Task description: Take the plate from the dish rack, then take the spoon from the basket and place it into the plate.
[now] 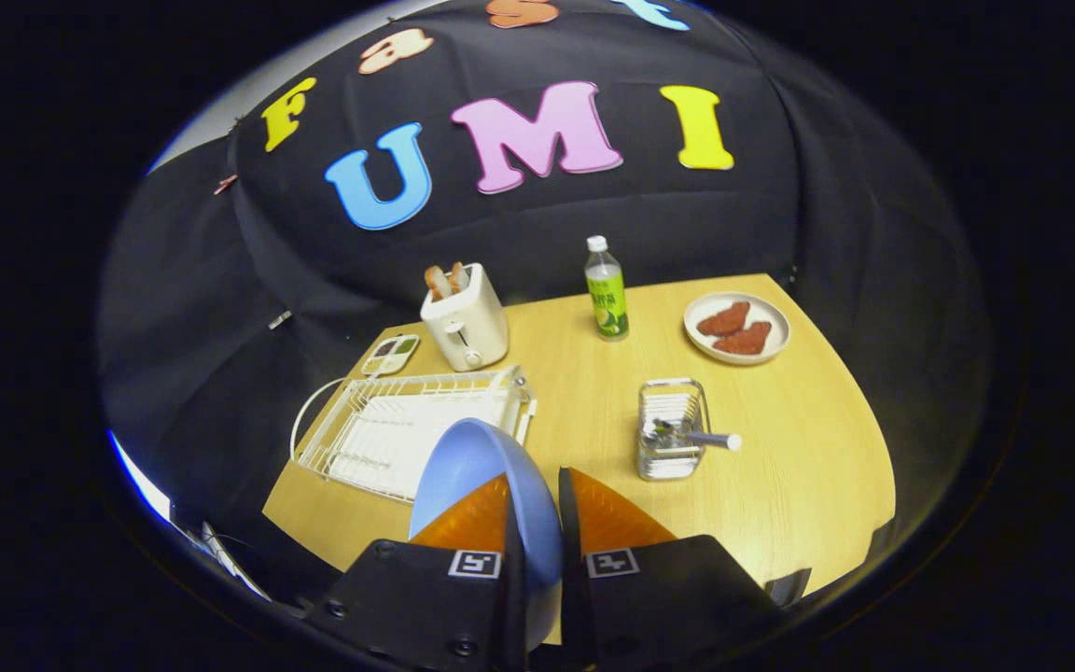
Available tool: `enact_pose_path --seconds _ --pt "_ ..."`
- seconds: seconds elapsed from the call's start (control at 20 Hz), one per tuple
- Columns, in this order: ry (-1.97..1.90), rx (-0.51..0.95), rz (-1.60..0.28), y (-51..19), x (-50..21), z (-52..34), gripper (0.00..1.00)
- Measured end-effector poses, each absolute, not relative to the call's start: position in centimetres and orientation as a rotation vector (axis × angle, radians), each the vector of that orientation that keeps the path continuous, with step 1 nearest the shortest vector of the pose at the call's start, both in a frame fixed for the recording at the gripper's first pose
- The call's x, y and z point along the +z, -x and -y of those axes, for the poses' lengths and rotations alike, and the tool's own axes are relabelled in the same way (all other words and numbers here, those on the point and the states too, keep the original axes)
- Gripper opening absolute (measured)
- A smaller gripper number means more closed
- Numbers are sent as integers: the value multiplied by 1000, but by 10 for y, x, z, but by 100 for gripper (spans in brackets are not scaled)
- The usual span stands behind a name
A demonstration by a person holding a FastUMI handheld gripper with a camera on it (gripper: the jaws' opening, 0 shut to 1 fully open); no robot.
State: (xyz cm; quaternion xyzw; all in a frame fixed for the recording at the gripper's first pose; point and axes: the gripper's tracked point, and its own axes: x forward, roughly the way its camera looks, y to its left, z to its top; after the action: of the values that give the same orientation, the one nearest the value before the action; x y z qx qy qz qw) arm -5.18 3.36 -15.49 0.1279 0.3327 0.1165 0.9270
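Wooden table [780, 467]: tool [535, 509] clamps blue plate [472, 467] above dish rack [407, 429]; spoon [696, 436] in basket [673, 429]

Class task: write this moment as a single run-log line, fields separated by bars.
gripper: jaws shut on plate | plate: lifted, on edge, near rack | spoon: in basket | next: set plate down

We see the tongs [537, 523] low centre, closed on the plate [472, 467], which stands on edge between the fingers. Dish rack [407, 429] sits on the bench [780, 467] just behind, left of centre. Basket [673, 429] right of the rack, spoon [701, 437] in it, handle poking right. Toaster [465, 322] behind the rack, small tray [390, 355] at its left. Bottle [607, 289] behind centre; plate of food [736, 327] upper right.
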Motion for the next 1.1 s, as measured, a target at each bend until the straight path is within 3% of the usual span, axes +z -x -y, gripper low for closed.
enact_pose_path --seconds 0.4,0.8,0.9,1.1 --pt "-395 139 -813 44 -251 4 19" --pt "-353 191 -862 20 -295 14 24" --pt "-323 195 -908 23 -304 23 21" --pt "-266 270 -886 12 -304 36 33"
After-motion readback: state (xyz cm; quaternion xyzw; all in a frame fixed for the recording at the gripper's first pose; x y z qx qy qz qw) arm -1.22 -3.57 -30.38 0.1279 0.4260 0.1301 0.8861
